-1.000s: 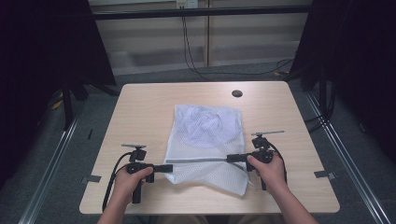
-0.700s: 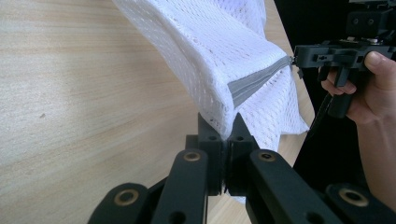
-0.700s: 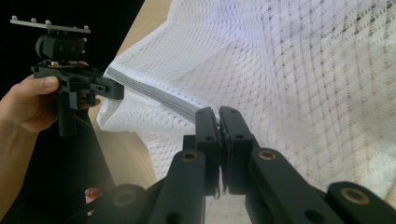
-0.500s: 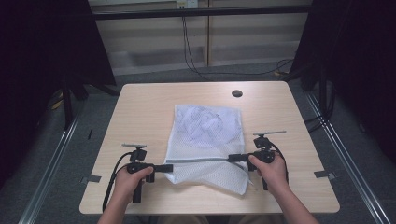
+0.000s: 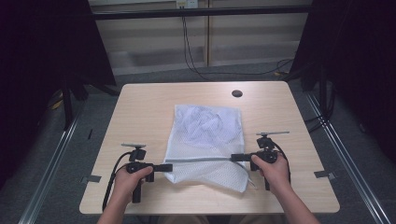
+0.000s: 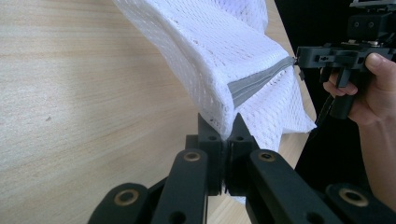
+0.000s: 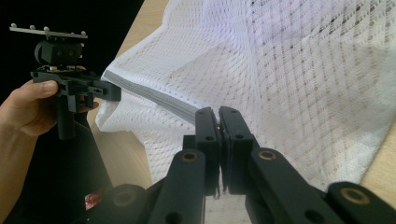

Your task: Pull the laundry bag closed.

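A white mesh laundry bag point(image 5: 205, 135) lies in the middle of the wooden table point(image 5: 140, 107), and its grey zipper band point(image 5: 201, 159) is pulled taut between both grippers. My left gripper point(image 5: 170, 166) is shut on the band's left end; its jaws pinch the mesh bag point(image 6: 219, 42) at the corner where the grey band point(image 6: 254, 81) ends. My right gripper point(image 5: 233, 157) is shut on the right end. In the right gripper view its jaws close on the bag point(image 7: 289, 70) beside the grey band point(image 7: 149, 95). A hand holds each gripper near the table's front edge.
A small dark round hole point(image 5: 236, 93) sits near the table's far edge. Metal rails point(image 5: 51, 158) run along the floor on both sides, and cables point(image 5: 196, 60) trail behind the table. Bare tabletop lies left, right and behind the bag.
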